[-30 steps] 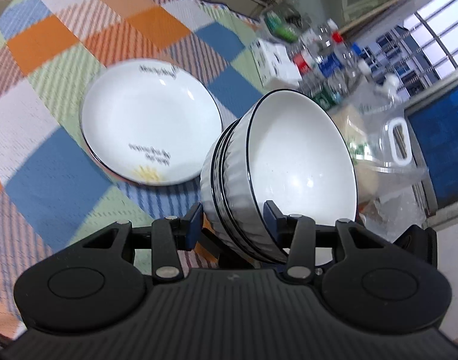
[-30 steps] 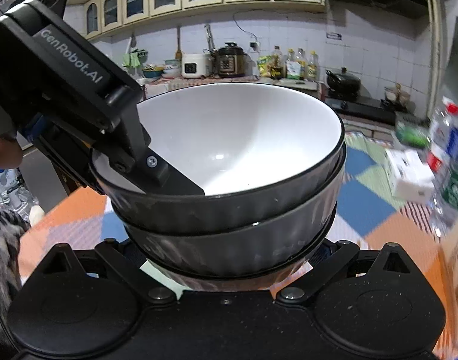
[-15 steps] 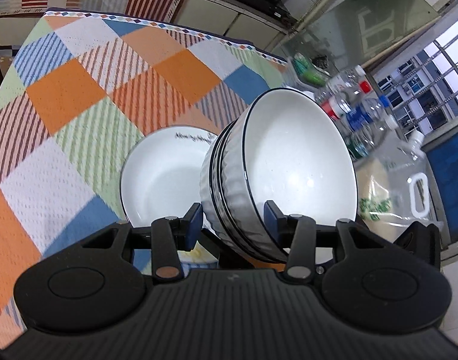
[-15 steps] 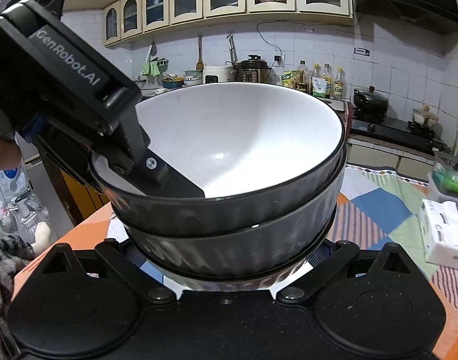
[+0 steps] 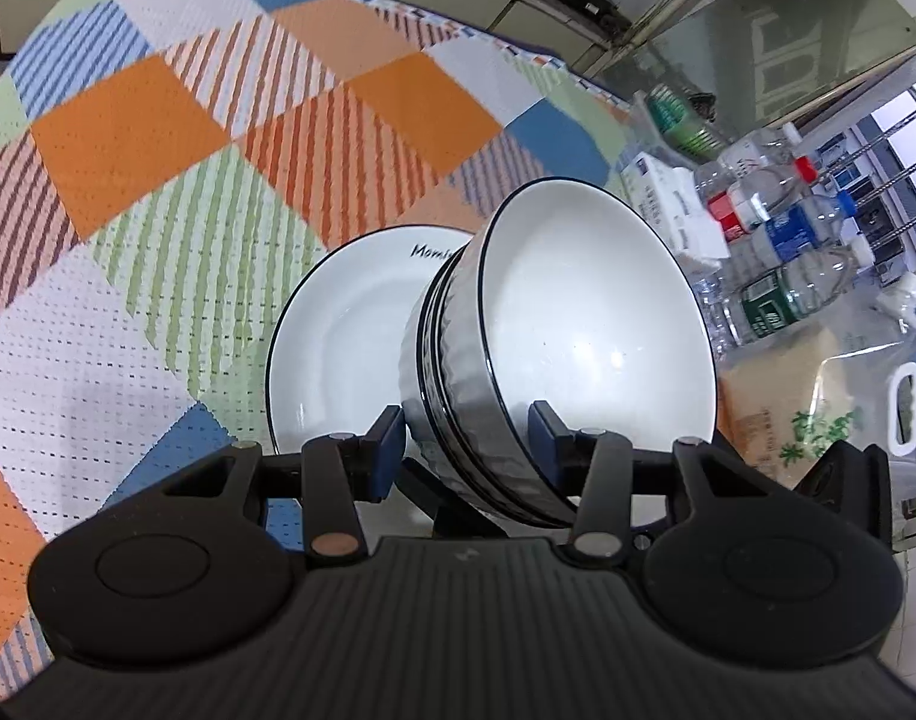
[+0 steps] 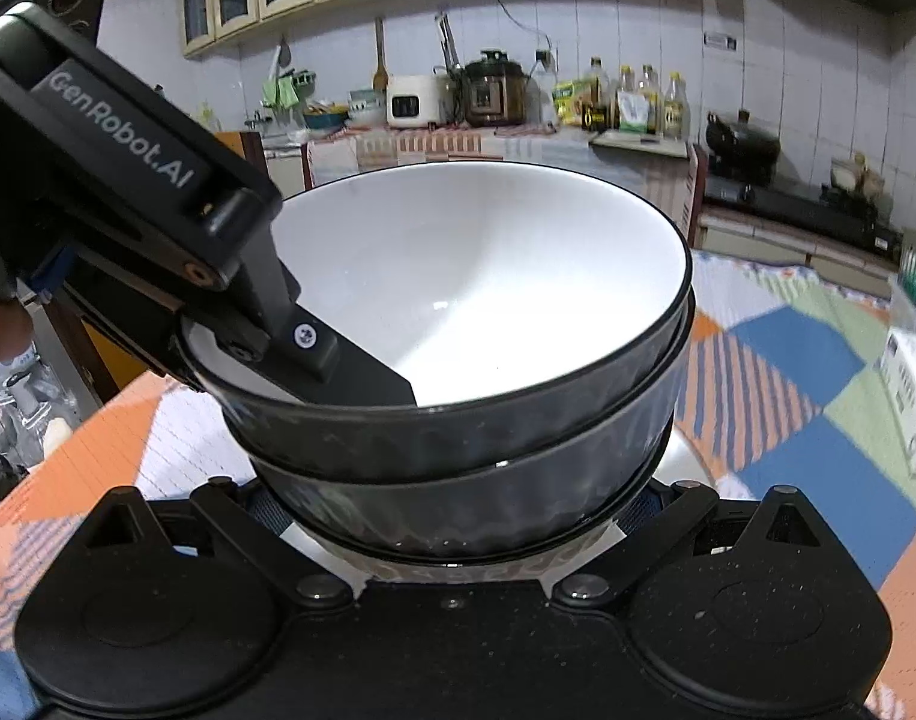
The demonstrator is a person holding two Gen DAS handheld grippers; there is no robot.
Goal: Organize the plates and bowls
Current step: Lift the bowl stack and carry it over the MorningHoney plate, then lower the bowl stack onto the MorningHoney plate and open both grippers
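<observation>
We've swung the bowl stack (image 5: 554,354) over the plate (image 5: 344,336); left gripper (image 5: 467,429) clamps its rim, right gripper (image 6: 452,504) cradles the base, ready to lower.

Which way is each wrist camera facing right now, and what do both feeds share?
Left wrist: on the left gripper, looking down across the checked tablecloth at a plate; its fingers clamp the stacked bowls.
Right wrist: on the right gripper, facing the kitchen counter; the left gripper shows, clamped on the bowls' rim.
Shared: the bowls, the tablecloth.
</observation>
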